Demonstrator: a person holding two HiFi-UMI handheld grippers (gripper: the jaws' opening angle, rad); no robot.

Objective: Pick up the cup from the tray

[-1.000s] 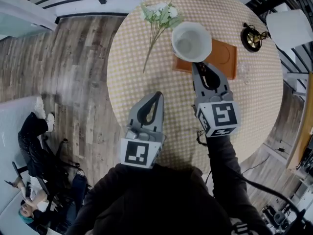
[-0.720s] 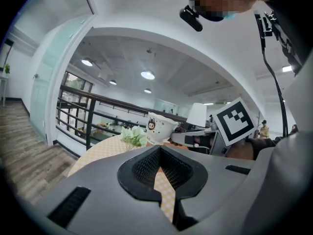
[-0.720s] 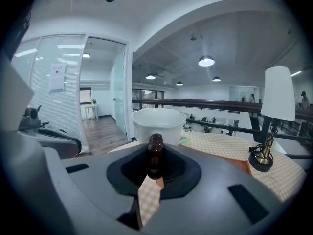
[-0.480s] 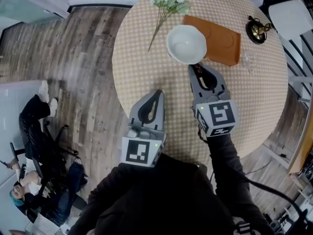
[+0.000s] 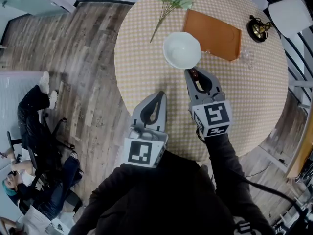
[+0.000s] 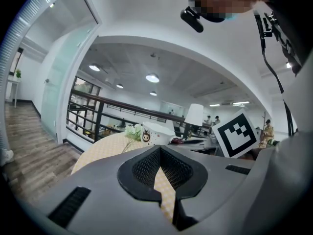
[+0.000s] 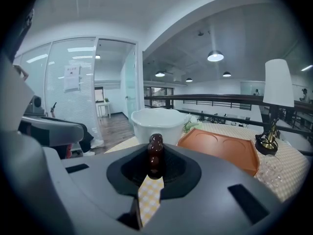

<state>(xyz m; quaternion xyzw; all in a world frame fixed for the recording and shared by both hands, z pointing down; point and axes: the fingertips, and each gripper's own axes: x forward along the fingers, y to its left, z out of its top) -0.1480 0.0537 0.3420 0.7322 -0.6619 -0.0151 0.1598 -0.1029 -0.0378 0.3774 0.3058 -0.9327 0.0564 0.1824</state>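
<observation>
Right tongs [image 5: 189, 72] pinch the cup [image 5: 182, 50] by its brown handle [image 7: 155, 154] to hold it upright, seemingly off the tray [image 5: 215, 33]; left tongs [image 5: 161, 95] pressed together.

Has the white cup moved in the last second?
Yes. The cup, which overlapped the orange tray, is now clear of its left end, nearer the person, gripped by the right gripper.

Grey wood-plank floor [image 5: 83, 48] all around a round table [image 5: 146, 58] in yellow check; black railing [image 6: 98, 112] beyond, a glass partition [image 7: 73, 87], ceiling lights [image 6: 152, 78] glowing.
</observation>
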